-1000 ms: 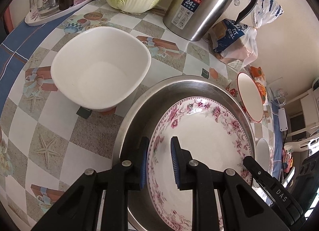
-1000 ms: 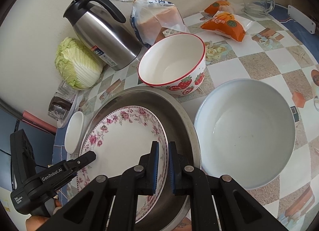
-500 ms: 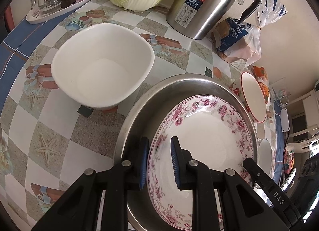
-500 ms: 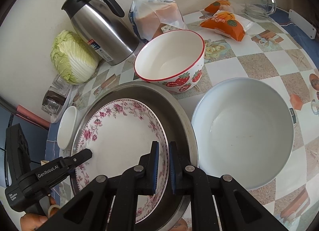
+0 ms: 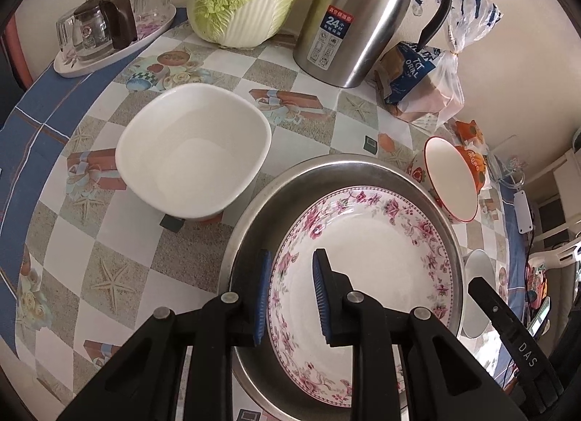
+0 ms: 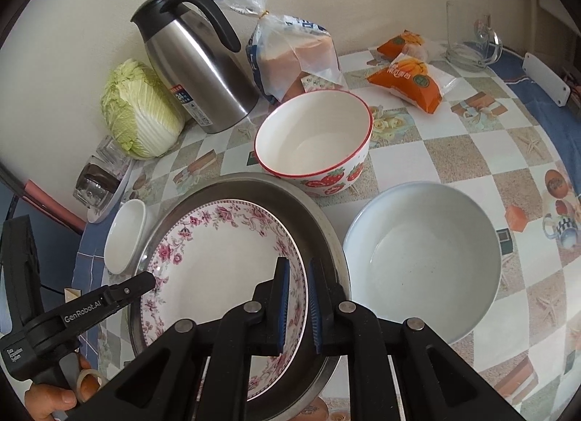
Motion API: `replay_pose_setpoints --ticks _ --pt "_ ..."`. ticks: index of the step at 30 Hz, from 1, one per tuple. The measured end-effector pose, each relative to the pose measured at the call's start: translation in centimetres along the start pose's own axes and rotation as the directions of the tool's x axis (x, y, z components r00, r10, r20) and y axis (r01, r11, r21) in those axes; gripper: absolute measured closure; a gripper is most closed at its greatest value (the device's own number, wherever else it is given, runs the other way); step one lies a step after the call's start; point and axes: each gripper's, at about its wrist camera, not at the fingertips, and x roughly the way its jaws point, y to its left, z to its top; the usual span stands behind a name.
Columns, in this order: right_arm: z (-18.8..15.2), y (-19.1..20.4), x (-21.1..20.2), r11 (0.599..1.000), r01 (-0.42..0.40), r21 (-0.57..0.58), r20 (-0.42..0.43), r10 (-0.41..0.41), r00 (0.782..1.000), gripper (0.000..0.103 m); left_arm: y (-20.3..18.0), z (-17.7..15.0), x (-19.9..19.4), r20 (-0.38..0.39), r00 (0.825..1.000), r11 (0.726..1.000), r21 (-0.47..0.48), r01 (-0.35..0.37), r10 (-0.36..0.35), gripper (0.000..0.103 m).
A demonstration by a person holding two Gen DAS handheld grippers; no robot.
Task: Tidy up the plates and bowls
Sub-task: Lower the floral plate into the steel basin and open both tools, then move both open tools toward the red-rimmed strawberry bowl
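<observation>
— What are the fingers doing?

— My right gripper point(image 6: 297, 263) has its fingers pressed nearly together, pinching the near right rim of the floral plate point(image 6: 225, 257). On my left gripper point(image 5: 292, 257) the fingers have just been opening. The plate's left rim runs between them, one blue pad outside it and the other over the plate's well. I see a gap there, so I read it as a loose straddle and not a grip.

— And where does the plate sit?

— Inside the steel basin point(image 6: 254, 179) on the desk point(image 5: 109, 257). From the right wrist view its right side seems to ride a little up the basin's wall, though I cannot say for sure that it is lifted.

— What's around the basin?

— A square white bowl point(image 5: 192, 159) stands near its left side. The strawberry bowl point(image 6: 312, 137) is just behind the basin, almost touching the rim. A pale round bowl point(image 6: 425, 257) sits just beside it on the right, and a small white dish point(image 6: 125, 235) is tucked against the left edge. Further back along the wall are the steel flask point(image 6: 196, 61), a cabbage point(image 6: 139, 112) and a bag of bread point(image 6: 294, 54). My hand point(image 6: 54, 399) shows at the bottom left of the right wrist view, holding the left tool.
</observation>
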Motion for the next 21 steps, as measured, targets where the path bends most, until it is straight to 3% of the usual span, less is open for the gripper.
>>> replay_pose_setpoints --ticks 3,5,6,8,10,12,15,19,21 --pt "0.2 0.5 -1.0 1.0 0.016 -0.026 0.026 -0.015 1.0 0.09 -0.4 0.0 -0.8 0.017 1.0 1.0 0.017 -0.013 0.012 0.072" --pt "0.4 0.7 -1.4 0.999 0.026 -0.04 0.028 -0.025 0.999 0.09 -0.6 -0.1 -1.2 0.025 0.999 1.0 0.022 -0.022 0.022 0.059" --pt "0.3 0.8 -1.5 0.999 0.028 -0.046 0.027 -0.026 0.999 0.09 -0.6 -0.1 -1.4 0.029 0.999 0.999 0.023 -0.026 0.026 0.058" --pt "0.3 0.9 -1.5 0.998 0.039 -0.053 0.02 -0.038 0.999 0.081 -0.6 -0.2 -1.7 0.031 0.999 0.999 0.023 -0.038 0.038 0.053" --pt "0.1 0.9 -1.6 0.997 0.056 -0.052 0.009 -0.056 0.998 0.061 -0.7 -0.4 -1.9 0.037 0.998 0.998 0.024 -0.06 0.059 0.047" --pt "0.0 1.0 -1.7 0.996 0.068 -0.063 0.0 -0.068 0.998 0.051 -0.7 -0.5 -2.0 0.04 0.996 0.997 0.025 -0.077 0.076 0.042" --pt "-0.2 1.1 -2.0 0.993 0.08 -0.086 -0.011 -0.081 0.997 0.044 -0.8 -0.7 -1.8 0.03 0.996 0.996 0.024 -0.081 0.08 0.039" --pt "-0.2 1.1 -2.5 0.991 0.105 -0.088 -0.008 -0.106 0.994 0.033 -1.1 -1.0 -2.0 0.041 0.995 0.995 0.035 -0.091 0.09 0.018" --pt "0.0 1.2 -2.7 0.989 0.115 -0.091 -0.008 -0.116 0.993 0.031 -1.2 -1.0 -2.1 0.048 0.994 0.994 0.037 -0.098 0.096 0.017"
